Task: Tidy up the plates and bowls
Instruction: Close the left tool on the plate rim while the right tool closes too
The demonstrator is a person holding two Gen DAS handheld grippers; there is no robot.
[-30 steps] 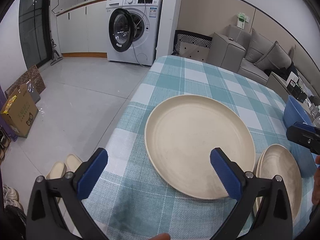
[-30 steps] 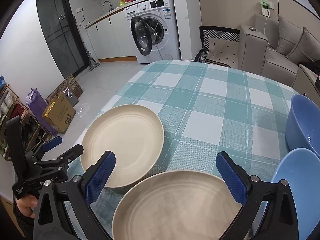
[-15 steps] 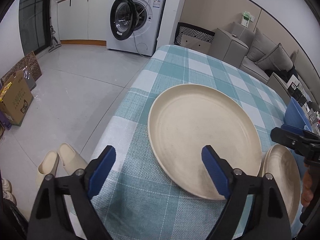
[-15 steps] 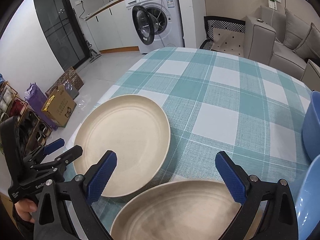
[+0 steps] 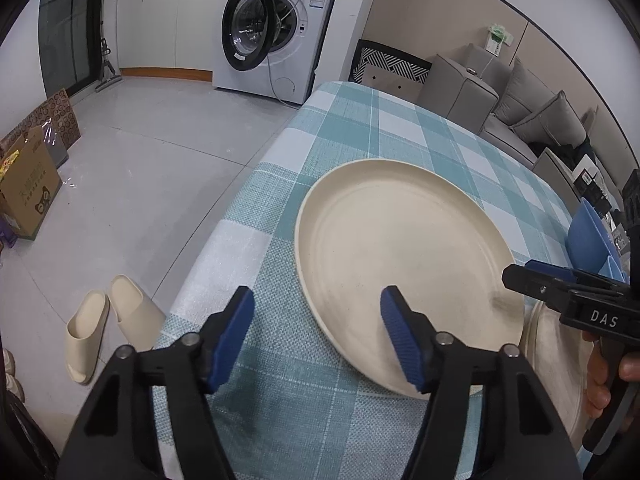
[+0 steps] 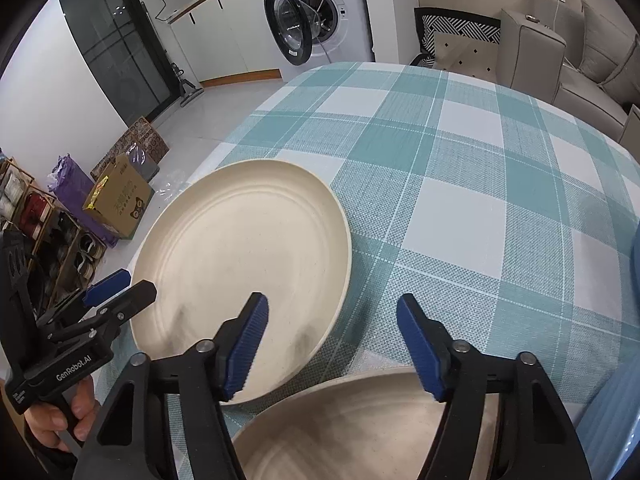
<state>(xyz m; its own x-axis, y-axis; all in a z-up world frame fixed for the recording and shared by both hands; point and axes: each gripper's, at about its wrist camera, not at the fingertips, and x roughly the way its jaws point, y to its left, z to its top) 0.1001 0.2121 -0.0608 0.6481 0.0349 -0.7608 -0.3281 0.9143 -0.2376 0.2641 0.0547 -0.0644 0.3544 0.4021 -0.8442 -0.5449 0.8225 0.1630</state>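
- Left wrist view gives us the large round cream plate (image 5: 404, 256) at centre frame, flat on the teal-and-white checked tablecloth (image 5: 320, 128), close to the table's left edge.
- Our left gripper (image 5: 316, 336) straddles that plate's near-left rim: one blue pad over the dish, the other over bare cloth. Its jaws are closing, the pads not yet pressing the rim.
- Right wrist view shows a second cream plate (image 6: 360, 428) at the bottom, just beside the first one.
- Our right gripper (image 6: 332, 346) hangs over this second plate's far rim, jaws closing, nothing pinched.
- A blue bowl (image 5: 588, 236) sits at the right edge of the left view.
- Farther out stand a white washing machine (image 5: 276, 28), door open, and cream slippers (image 5: 108, 320) on the floor.
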